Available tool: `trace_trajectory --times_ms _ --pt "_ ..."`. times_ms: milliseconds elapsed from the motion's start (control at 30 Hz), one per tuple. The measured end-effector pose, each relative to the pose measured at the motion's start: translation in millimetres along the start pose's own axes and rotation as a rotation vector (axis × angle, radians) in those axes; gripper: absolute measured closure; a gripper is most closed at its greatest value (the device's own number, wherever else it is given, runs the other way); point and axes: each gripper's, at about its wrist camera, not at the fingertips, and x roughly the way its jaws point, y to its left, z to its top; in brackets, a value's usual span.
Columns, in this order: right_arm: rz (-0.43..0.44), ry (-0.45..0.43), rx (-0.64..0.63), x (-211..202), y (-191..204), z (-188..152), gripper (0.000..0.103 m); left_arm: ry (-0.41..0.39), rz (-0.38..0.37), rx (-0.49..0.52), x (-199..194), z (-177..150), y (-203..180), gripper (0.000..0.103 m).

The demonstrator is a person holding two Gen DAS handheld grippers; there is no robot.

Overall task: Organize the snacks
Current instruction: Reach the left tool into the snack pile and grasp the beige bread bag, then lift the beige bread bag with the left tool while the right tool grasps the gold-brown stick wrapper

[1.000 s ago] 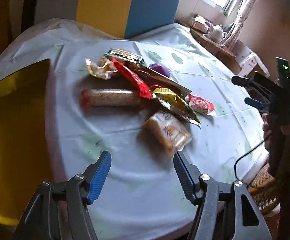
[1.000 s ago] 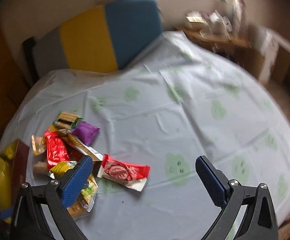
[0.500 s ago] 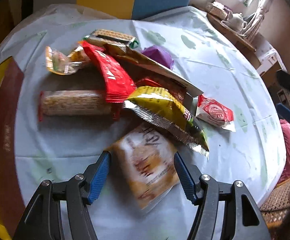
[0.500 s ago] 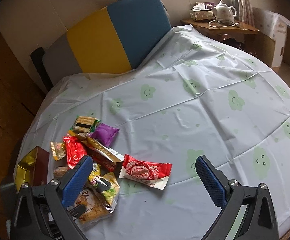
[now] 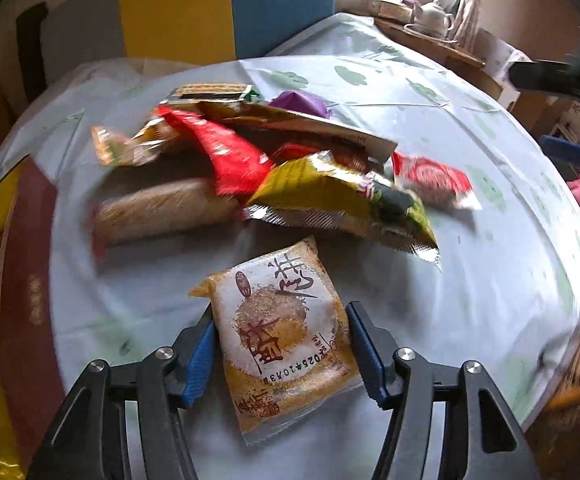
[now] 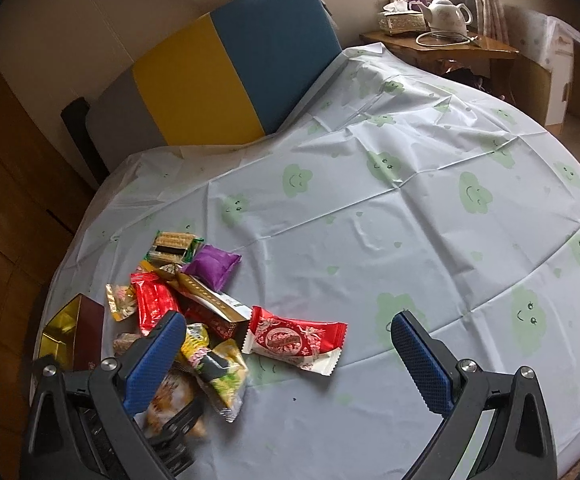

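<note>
Closing in on the orange pastry packet, the left tongs now flank it, where a second ago they hung well short of the pile.

Its blue pads sit at the packet's two edges, not yet clamped (contact is hard to judge), so the first pick looks imminent. The packet lies on the counter, nearest of the snack pile, with the gold box beside. The right tongs hover wide apart, empty. Behind: a yellow-and-blue chair and a teapot.
</note>
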Motion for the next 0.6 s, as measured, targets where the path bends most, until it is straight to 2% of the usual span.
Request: trace_trajectory --times_ms 167,300,333,400,467,533,600 --pt "-0.022 0.037 -0.01 7 0 -2 0.0 -0.051 -0.04 0.031 -19 -34 22 0.041" --pt "-0.033 0.073 -0.068 15 11 -9 0.001 -0.078 -0.065 0.038 -17 -38 25 0.041" --pt "-0.038 0.08 -0.086 16 14 -11 0.004 -0.084 -0.065 0.036 -17 -38 25 0.041" --pt "-0.029 0.105 -0.116 21 20 -16 0.017 -0.1 -0.063 0.044 -17 -39 24 0.041" --pt "-0.016 0.151 -0.135 28 25 -20 0.038 -0.121 -0.067 0.044 -17 -41 24 0.041" --pt "-0.002 0.189 -0.158 34 32 -24 0.052 -0.132 -0.07 0.041 -18 -42 24 0.041" --pt "0.033 0.209 -0.203 38 48 -24 0.057 -0.136 -0.072 0.042 -18 -41 24 0.041"
